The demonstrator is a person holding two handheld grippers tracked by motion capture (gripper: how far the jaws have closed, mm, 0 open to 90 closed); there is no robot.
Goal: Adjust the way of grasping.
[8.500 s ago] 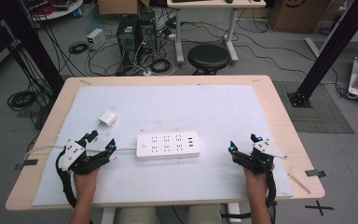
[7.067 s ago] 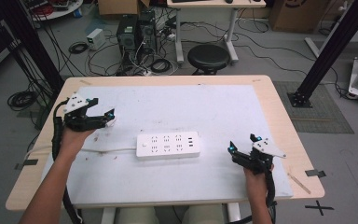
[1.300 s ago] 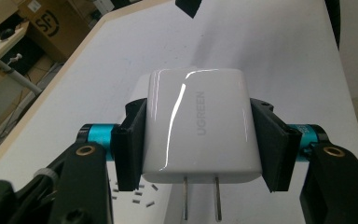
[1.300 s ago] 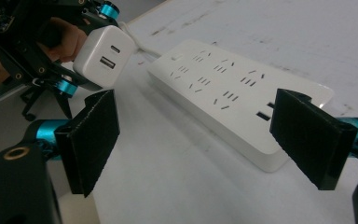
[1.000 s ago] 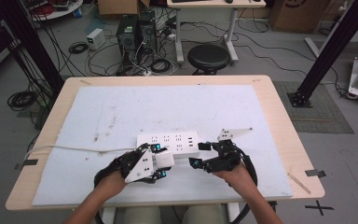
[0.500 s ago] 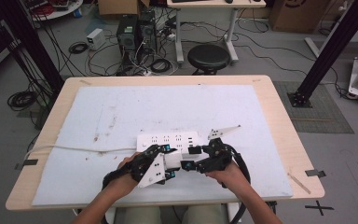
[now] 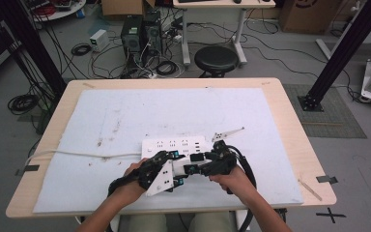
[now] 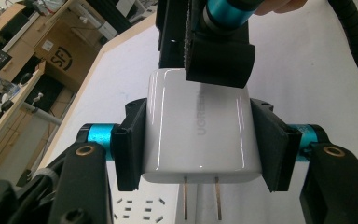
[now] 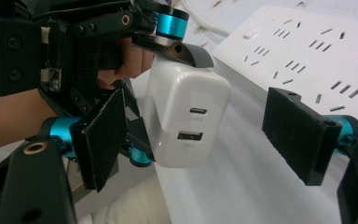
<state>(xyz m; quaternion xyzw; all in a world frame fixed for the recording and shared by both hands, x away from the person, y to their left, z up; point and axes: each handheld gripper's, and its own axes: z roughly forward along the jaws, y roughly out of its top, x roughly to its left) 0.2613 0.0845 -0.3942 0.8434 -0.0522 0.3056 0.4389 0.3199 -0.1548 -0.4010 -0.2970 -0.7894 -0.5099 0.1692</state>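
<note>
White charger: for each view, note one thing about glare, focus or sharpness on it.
Left gripper view: the white charger is sharp, with streaks of glare down its glossy face. Right gripper view: its ports are crisp, while the power strip behind looks softer. High view: the charger is small, without detail.

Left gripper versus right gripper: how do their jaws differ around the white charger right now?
The left gripper is shut on the white charger, pads pressed flat on two opposite sides; the right gripper has just been closing, yet its pads stand apart from it. The left gripper's view faces the charger's side with its prongs, the right gripper's view its port end. Both hover near the power strip.
</note>
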